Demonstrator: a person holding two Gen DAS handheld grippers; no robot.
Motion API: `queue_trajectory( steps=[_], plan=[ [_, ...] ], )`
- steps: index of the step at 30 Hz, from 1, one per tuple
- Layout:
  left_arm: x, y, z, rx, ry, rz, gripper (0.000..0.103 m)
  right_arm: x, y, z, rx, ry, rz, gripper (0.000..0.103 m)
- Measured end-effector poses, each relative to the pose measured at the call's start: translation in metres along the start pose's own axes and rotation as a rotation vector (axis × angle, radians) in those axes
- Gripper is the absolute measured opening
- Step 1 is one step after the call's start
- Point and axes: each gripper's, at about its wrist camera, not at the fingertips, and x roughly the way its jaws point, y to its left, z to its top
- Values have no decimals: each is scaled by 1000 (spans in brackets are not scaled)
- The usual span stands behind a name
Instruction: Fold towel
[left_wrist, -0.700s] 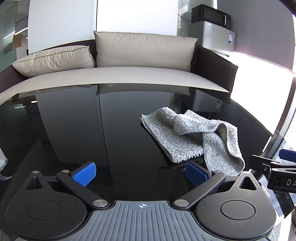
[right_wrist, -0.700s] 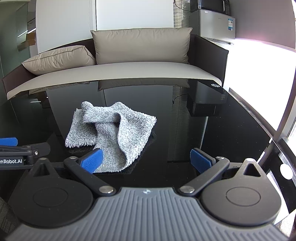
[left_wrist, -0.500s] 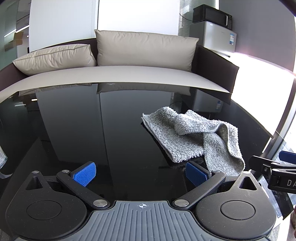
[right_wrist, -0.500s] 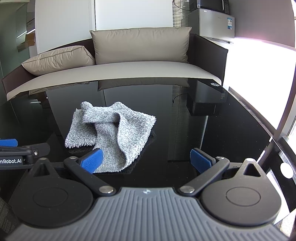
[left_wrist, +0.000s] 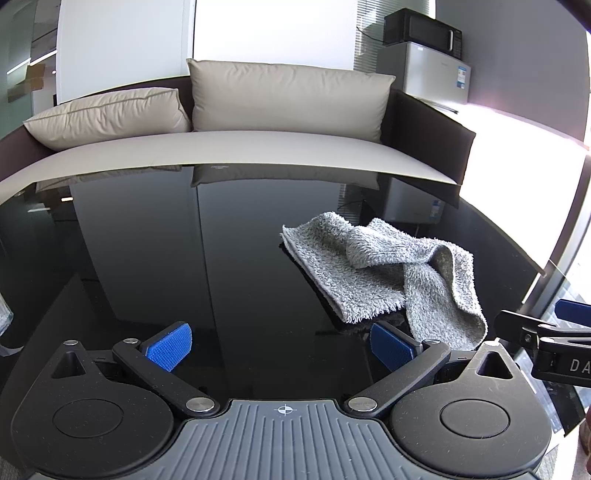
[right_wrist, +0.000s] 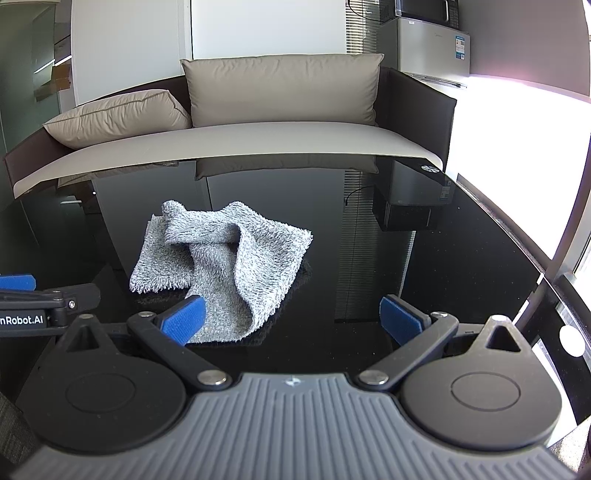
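A grey fluffy towel (left_wrist: 384, 273) lies crumpled on the glossy black table (left_wrist: 184, 258), with one part flat and a twisted fold over it. In the right wrist view the towel (right_wrist: 229, 262) lies ahead and to the left. My left gripper (left_wrist: 280, 347) is open and empty, with the towel ahead of its right finger. My right gripper (right_wrist: 291, 319) is open and empty; its left fingertip (right_wrist: 183, 319) is just in front of the towel's near edge. The other gripper shows at the side of each view.
A sofa with beige cushions (left_wrist: 288, 99) stands behind the table's far edge. A small fridge with a microwave (left_wrist: 424, 55) stands at the back right. The table's right edge (right_wrist: 535, 266) runs along a bright window.
Both views have shifted only slightly; the towel lies as before and both grippers stay open.
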Motion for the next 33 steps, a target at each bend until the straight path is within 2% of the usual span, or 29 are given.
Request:
queue_trajectory(
  steps=[33],
  plan=[
    [-15,-5,0,-9,3,-2,102,0,-1,0,-2,6,3,103]
  ],
)
